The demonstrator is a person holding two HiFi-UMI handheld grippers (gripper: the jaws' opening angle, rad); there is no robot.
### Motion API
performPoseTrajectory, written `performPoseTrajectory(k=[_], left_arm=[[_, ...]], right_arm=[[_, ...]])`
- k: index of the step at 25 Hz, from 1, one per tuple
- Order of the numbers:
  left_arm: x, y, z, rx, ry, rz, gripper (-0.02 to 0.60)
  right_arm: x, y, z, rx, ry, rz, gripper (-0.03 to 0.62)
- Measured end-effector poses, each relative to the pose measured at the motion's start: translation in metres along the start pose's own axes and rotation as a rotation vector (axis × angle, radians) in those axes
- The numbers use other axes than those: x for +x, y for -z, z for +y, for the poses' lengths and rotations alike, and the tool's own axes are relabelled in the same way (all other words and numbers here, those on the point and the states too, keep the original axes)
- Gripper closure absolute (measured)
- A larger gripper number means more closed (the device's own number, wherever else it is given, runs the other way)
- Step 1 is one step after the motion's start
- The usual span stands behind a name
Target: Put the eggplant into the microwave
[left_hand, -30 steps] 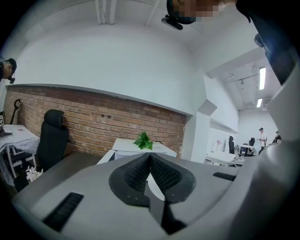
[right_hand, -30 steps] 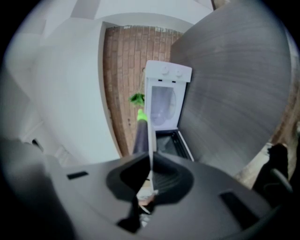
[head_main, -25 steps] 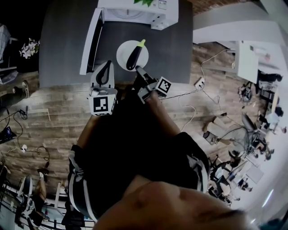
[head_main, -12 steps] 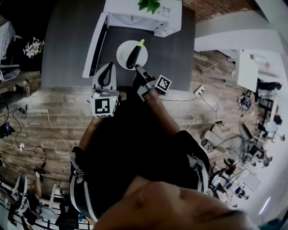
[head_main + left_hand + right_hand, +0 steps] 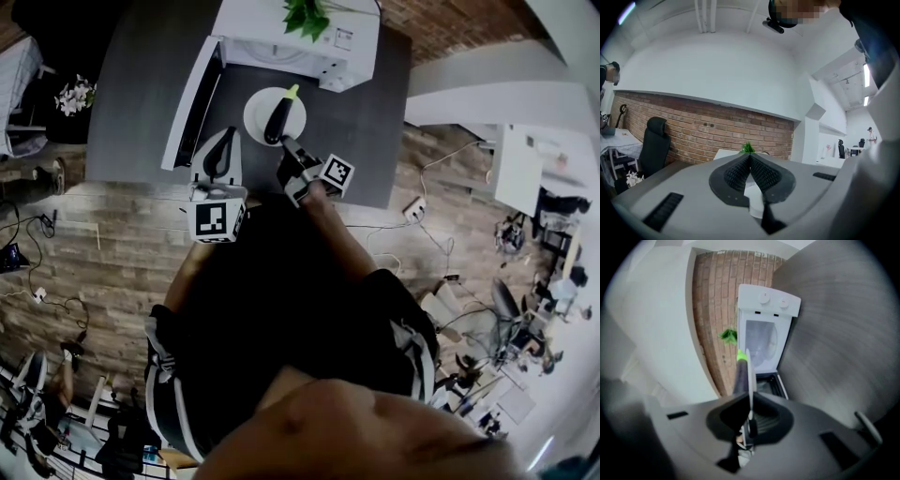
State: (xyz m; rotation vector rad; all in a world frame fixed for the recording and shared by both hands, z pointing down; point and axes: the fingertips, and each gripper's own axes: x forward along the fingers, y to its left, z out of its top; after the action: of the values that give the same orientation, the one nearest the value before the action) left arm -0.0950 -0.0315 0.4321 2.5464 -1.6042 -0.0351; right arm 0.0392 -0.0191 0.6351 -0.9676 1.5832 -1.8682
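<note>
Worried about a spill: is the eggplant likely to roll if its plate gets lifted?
Probably: the eggplant looks rounded and smooth, lying loose on a shallow plate. The right claw grips only the plate's rim, so it may tilt.

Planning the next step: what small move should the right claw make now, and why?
Probably ease the plate forward toward the microwave. The right claw is shut on the plate's rim, the eggplant lies on it, and the microwave door stands open.
</note>
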Motion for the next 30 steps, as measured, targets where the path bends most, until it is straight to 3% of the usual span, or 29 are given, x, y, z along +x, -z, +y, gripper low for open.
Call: performPoseTrajectory(k=[14,30], left_arm=[[0.034,0.005,-0.02,0.013,-0.029,0.035,0.545],[0.06,0.003,-0.016,0.022,-0.056,0.035,0.545]], right_arm=[[0.031,-0.058,-0.041,-0.004,0.034,0.023,0.553],[0.083,-0.111,-0.069,-0.011,0.014,-0.002,0.553]])
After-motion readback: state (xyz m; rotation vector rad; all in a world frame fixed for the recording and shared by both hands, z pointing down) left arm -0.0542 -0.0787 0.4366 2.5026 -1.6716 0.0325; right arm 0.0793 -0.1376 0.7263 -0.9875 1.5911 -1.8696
